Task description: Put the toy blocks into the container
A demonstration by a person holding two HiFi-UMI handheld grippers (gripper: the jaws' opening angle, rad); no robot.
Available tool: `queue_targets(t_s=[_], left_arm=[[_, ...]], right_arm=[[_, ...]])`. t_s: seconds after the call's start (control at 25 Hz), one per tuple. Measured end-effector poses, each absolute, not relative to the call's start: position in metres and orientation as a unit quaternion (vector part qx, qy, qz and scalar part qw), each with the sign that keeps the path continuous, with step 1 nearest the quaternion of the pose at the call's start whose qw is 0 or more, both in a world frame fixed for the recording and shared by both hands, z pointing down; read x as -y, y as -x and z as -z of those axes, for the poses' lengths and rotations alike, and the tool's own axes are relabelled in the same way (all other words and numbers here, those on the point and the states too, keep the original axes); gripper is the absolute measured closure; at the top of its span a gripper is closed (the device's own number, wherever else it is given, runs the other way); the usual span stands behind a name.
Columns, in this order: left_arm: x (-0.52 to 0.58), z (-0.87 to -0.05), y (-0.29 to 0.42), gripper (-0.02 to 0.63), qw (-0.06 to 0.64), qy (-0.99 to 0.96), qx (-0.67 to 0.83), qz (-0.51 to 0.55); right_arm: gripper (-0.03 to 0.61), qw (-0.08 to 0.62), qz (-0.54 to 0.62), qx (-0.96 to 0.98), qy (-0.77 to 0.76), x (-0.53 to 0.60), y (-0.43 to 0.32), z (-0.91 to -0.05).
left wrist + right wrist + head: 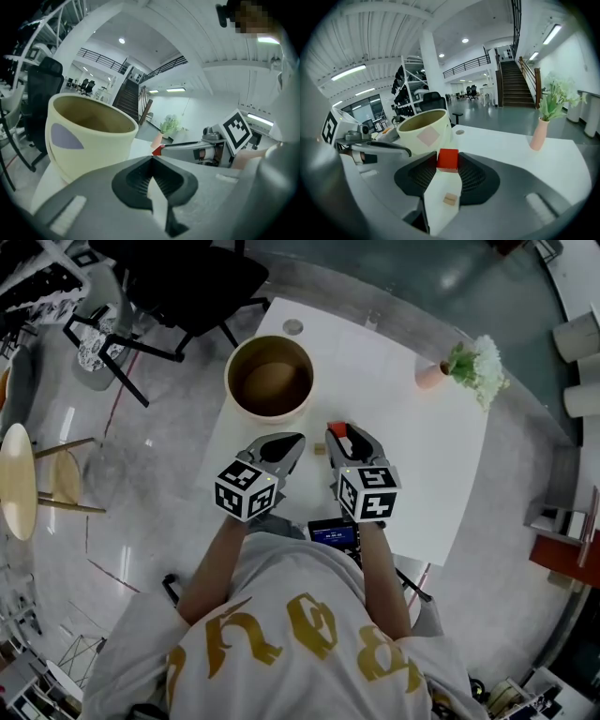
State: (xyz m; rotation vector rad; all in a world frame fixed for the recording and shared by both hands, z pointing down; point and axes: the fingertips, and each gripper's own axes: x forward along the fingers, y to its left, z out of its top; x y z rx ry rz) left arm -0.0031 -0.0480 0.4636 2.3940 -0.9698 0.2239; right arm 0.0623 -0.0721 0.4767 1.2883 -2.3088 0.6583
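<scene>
Jaws of the right gripper [446, 158] clamp a red cube toy block [448, 161] above the white table [501, 145], ready for the cream round container [425, 130] near its far left edge; the left gripper [152, 158] is closed, empty.

Seen from the head, the small red cube block [335, 429] shows only a corner, as the right gripper [343, 436] covers the rest. The tiny tan block [320, 450] is too small to tell its shape.
</scene>
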Motion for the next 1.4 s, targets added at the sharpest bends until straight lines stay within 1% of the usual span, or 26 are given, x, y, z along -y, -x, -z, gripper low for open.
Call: queue_targets(t_s=[0.12, 0.48, 0.68, 0.84, 1.0, 1.24, 1.4], left_arm=[[0.048, -0.455, 0.012, 0.612, 0.253, -0.888, 0.375, -0.084], [0.053, -0.421, 0.040, 0.612, 0.218, -0.880, 0.419, -0.058], [0.057, -0.403, 0.059, 0.612, 0.205, -0.872, 0.443, -0.043], [0.065, -0.388, 0.079, 0.612, 0.212, -0.857, 0.470, 0.003], [0.078, -0.389, 0.093, 0.612, 0.208, -0.848, 0.488, -0.012], [0.092, -0.397, 0.103, 0.612, 0.192, -0.841, 0.503, -0.042], [0.102, -0.401, 0.112, 0.612, 0.191, -0.835, 0.513, -0.048]], right_arm=[[0.408, 0.168, -0.249, 0.841, -0.451, 0.071, -0.054, -0.463], [0.408, 0.140, -0.224, 0.860, -0.436, 0.072, -0.037, -0.437], [0.408, 0.109, -0.227, 0.869, -0.427, 0.078, -0.027, -0.416], [0.408, 0.085, -0.227, 0.875, -0.418, 0.086, -0.020, -0.405], [0.408, 0.083, -0.214, 0.880, -0.416, 0.101, -0.011, -0.405], [0.408, 0.105, -0.159, 0.901, -0.389, 0.117, 0.009, -0.410], [0.416, 0.105, -0.143, 0.910, -0.375, 0.125, 0.020, -0.413]])
